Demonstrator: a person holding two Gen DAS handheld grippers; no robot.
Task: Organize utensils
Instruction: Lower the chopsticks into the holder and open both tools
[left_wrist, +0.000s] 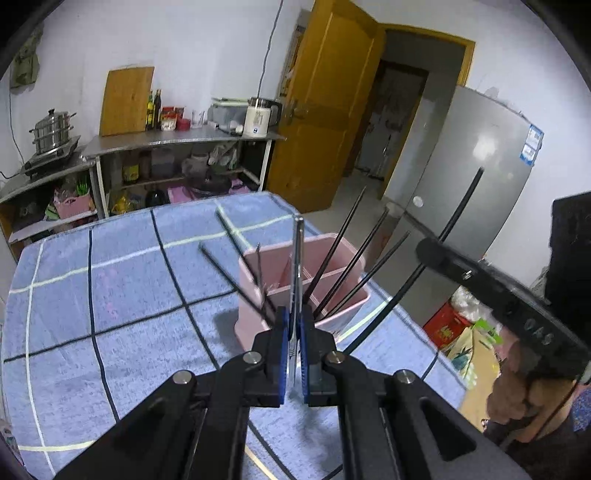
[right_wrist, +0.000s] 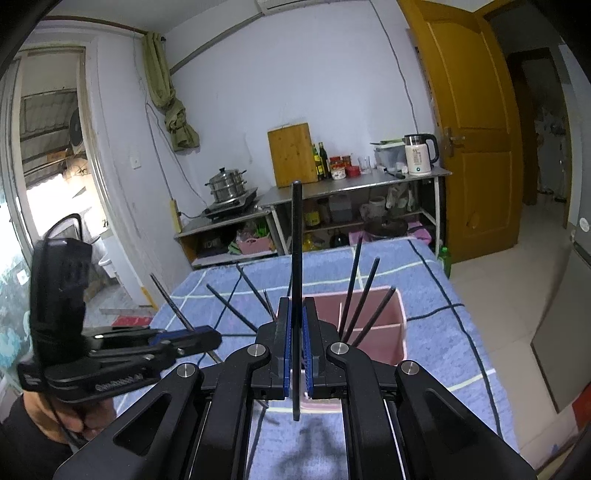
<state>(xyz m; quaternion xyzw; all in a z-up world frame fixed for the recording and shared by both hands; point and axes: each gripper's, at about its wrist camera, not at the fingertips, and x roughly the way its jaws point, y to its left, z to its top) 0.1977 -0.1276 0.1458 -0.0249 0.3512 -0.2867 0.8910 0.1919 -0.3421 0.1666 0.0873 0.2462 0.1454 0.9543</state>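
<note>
Left hand-held gripper (left_wrist: 294, 325): jaws closed on a thin silver utensil (left_wrist: 297, 258), upright over the pink holder (left_wrist: 258, 314). Right hand-held gripper (right_wrist: 295, 332): jaws closed on a black chopstick (right_wrist: 296, 266), near the same holder. Black chopsticks (left_wrist: 347, 251) already lean in its right compartment. Recommendation: lower each piece vertically into a compartment, clear of the divider, then release on the blue checked tabletop (left_wrist: 110, 295) side.

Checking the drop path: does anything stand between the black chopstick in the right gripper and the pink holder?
Nothing visible separates them. The right gripper is shut on the black chopstick, and the pink holder sits directly beyond its fingertips. The leaning chopsticks already inside take up part of its opening and could get in the way.
</note>
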